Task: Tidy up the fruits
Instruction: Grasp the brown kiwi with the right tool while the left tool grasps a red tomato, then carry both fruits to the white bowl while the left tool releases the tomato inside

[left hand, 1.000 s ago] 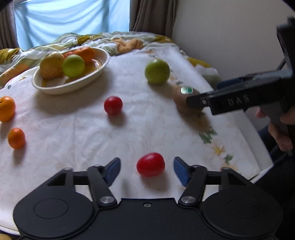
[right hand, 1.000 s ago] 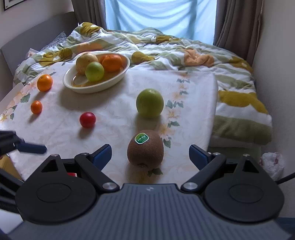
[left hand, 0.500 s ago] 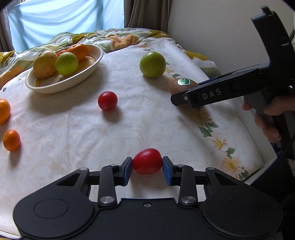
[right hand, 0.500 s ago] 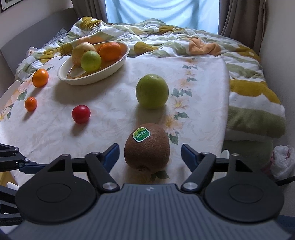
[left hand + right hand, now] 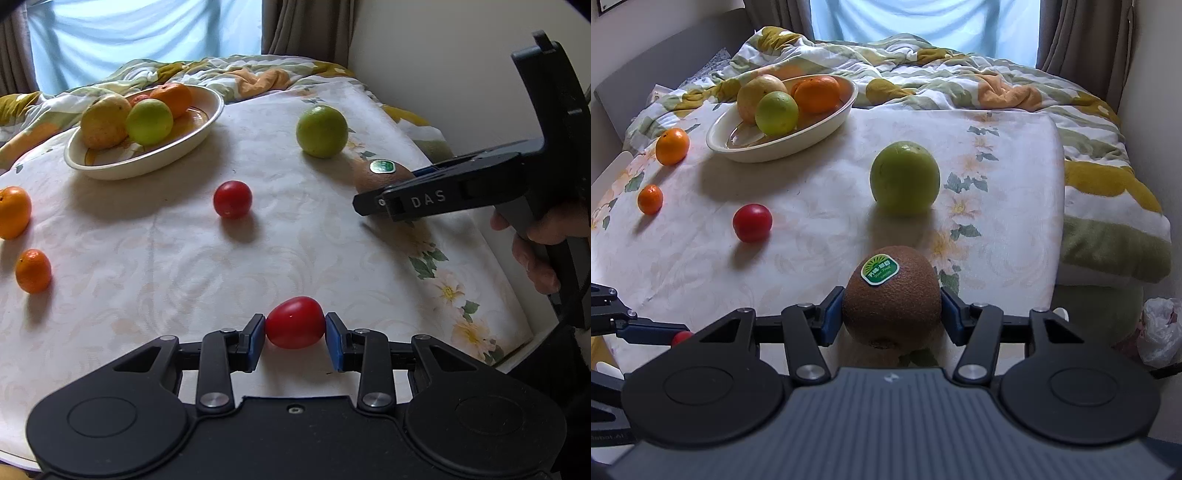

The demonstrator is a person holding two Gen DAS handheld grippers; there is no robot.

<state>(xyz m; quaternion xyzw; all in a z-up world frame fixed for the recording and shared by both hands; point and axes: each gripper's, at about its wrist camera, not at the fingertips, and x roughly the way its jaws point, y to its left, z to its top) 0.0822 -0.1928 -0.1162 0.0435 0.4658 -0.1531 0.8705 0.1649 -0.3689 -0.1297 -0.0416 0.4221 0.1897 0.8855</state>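
Observation:
My left gripper (image 5: 295, 338) is shut on an oval red tomato (image 5: 294, 322) at the near edge of the white cloth. My right gripper (image 5: 892, 314) is shut on a brown kiwi (image 5: 892, 295) with a green sticker; it shows in the left wrist view (image 5: 382, 175) behind the right gripper's finger (image 5: 417, 201). A cream bowl (image 5: 820, 125) at the back left holds a yellow fruit, a green fruit and oranges. Loose on the cloth lie a green apple (image 5: 905, 177), a round tomato (image 5: 752, 222), an orange (image 5: 672, 146) and a small mandarin (image 5: 650, 199).
A rumpled flowered quilt (image 5: 960, 81) lies behind the cloth. The cloth's right edge (image 5: 1058, 221) drops off to bedding, with a plastic bag (image 5: 1160, 328) below. A wall stands at the right in the left wrist view (image 5: 443, 74).
Both grippers went from open around their fruit to shut on it: the left on the oval tomato, the right on the kiwi. Both moved slightly forward.

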